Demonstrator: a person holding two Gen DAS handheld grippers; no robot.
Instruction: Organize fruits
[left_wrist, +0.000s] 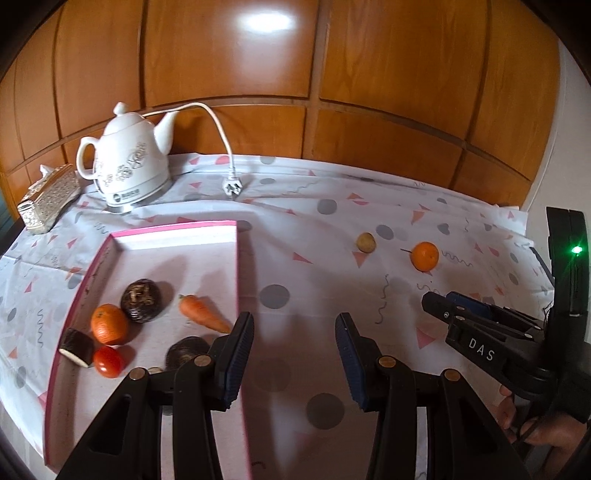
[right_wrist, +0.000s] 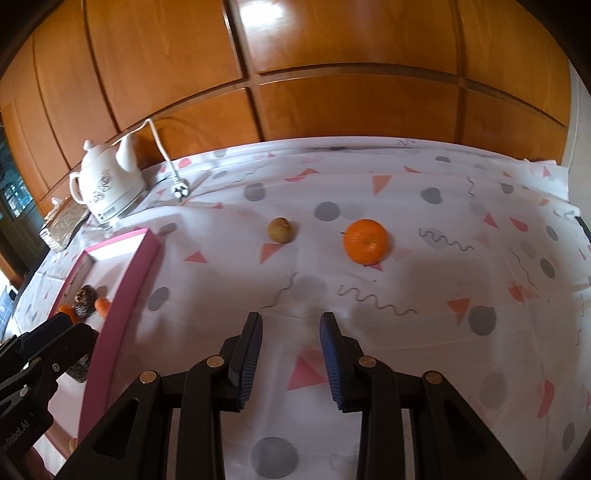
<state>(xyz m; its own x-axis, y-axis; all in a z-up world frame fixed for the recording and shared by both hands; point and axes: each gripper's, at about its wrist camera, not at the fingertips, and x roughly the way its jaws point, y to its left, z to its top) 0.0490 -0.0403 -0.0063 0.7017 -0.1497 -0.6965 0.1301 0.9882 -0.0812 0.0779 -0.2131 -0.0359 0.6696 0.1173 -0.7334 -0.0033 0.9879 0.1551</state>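
Observation:
A pink-rimmed box (left_wrist: 236, 266) lies on the left of the patterned cloth. It holds an orange (left_wrist: 109, 323), a dark round fruit (left_wrist: 141, 300), a carrot (left_wrist: 201, 312), a tomato (left_wrist: 108, 362) and a dark cut piece (left_wrist: 77, 347). Out on the cloth lie a second orange (right_wrist: 365, 241) and a small brown fruit (right_wrist: 280, 230). My left gripper (left_wrist: 295, 325) hovers open and empty by the box's right wall. My right gripper (right_wrist: 291, 321) is open and empty too, a good way short of the second orange. The box (right_wrist: 122, 295) shows at left in the right wrist view.
A white electric kettle (left_wrist: 129, 162) with its loose plug (left_wrist: 233, 187) stands at the back left, beside a glittery tissue box (left_wrist: 48, 197). Wooden cabinet doors (left_wrist: 295, 74) close off the back. The cloth ends at the right edge (right_wrist: 565, 184).

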